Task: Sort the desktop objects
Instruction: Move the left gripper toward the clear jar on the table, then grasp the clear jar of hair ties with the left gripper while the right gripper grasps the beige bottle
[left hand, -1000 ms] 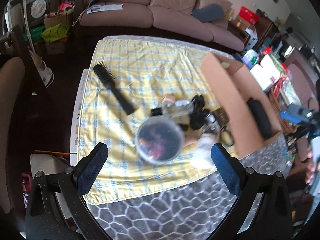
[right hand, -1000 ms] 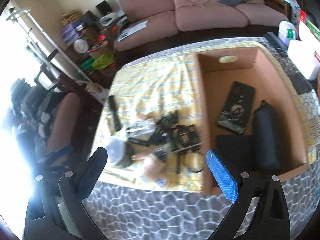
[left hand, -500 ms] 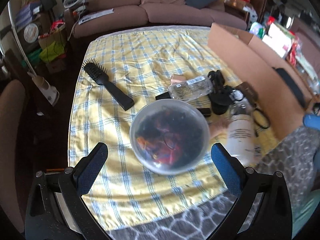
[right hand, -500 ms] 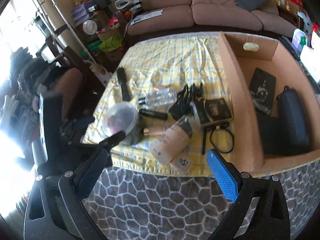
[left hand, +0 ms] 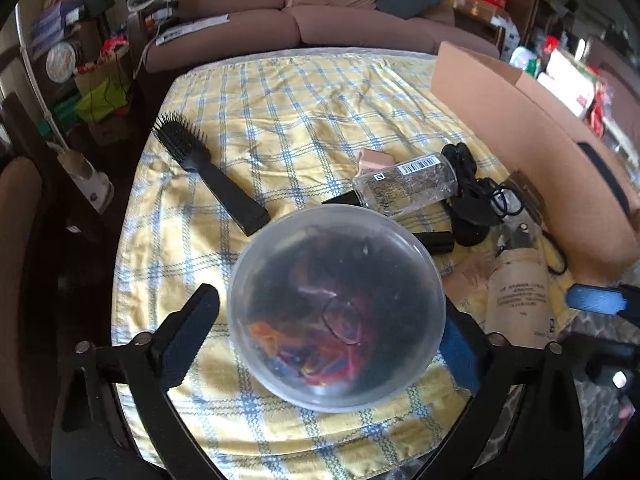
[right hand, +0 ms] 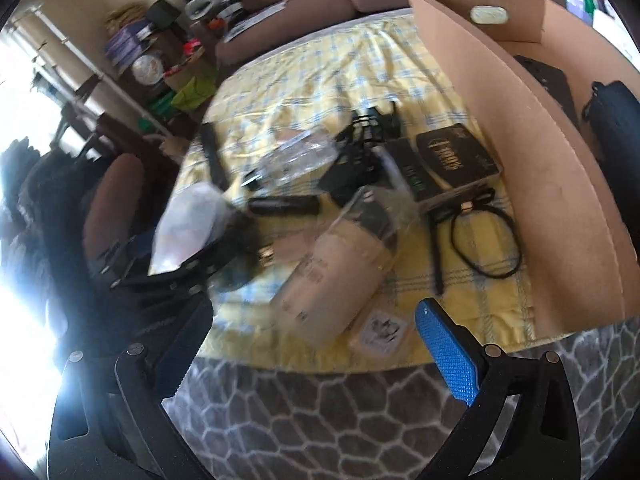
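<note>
- The left gripper (left hand: 326,320) straddles a clear plastic tub (left hand: 336,308) full of coloured hair ties; its jaws are closing, the tub sits between them, and the pads are not visibly pressing on it.
- The tub stands on a yellow checked cloth (left hand: 304,104).
- A black hairbrush (left hand: 208,172) lies at ten o'clock from the tub, apart from it.
- A clear bottle (left hand: 404,188) lies on its side at one o'clock from the tub, just beside a tangle of black cables (left hand: 476,204).
- A cream bottle (left hand: 518,300) lies at three o'clock from the tub.
- The right gripper (right hand: 320,328) is spread wide and empty, hanging over the cream bottle (right hand: 332,272).
- A cardboard box (right hand: 532,160) stands at two o'clock from that gripper, with a dark pouch (right hand: 616,128) inside.
</note>
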